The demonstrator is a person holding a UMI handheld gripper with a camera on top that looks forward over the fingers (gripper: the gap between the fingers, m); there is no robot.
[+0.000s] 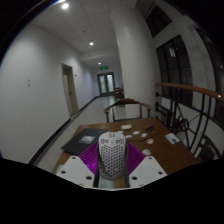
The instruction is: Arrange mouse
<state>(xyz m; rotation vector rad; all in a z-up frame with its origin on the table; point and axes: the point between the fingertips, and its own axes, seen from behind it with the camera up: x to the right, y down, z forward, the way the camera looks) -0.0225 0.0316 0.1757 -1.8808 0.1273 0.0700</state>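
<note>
Gripper view shows the mouse (111, 156), a pale shell pierced with small holes, at the lower centre of the frame, sitting between the two fingers of the gripper (111, 172). Both magenta pads (90, 157) press against its flanks, so the jaws are clamped on the mouse, one at each side, with no gap that I can make out. The mouse appears lifted off the wooden table (150, 133), which fills the middle of the frame behind it, though its underside is hidden and I cannot be sure it is clear of the surface.

On the table, a dark flat mat (80, 142) lies at the left of centre, and a few small white pieces (147, 141) lie to the right of the mouse. A chair (130, 106) stands at the far edge of the table, and a corridor with doors runs off toward the upper middle of the frame.

As for progress, the pick seems done: the mouse is in hand. What is left, by my reading, is the placing, that is, carrying it to its spot on the table, setting it down straight and letting go. The dark mat looks a likely spot, but nothing marks it as such.
</note>
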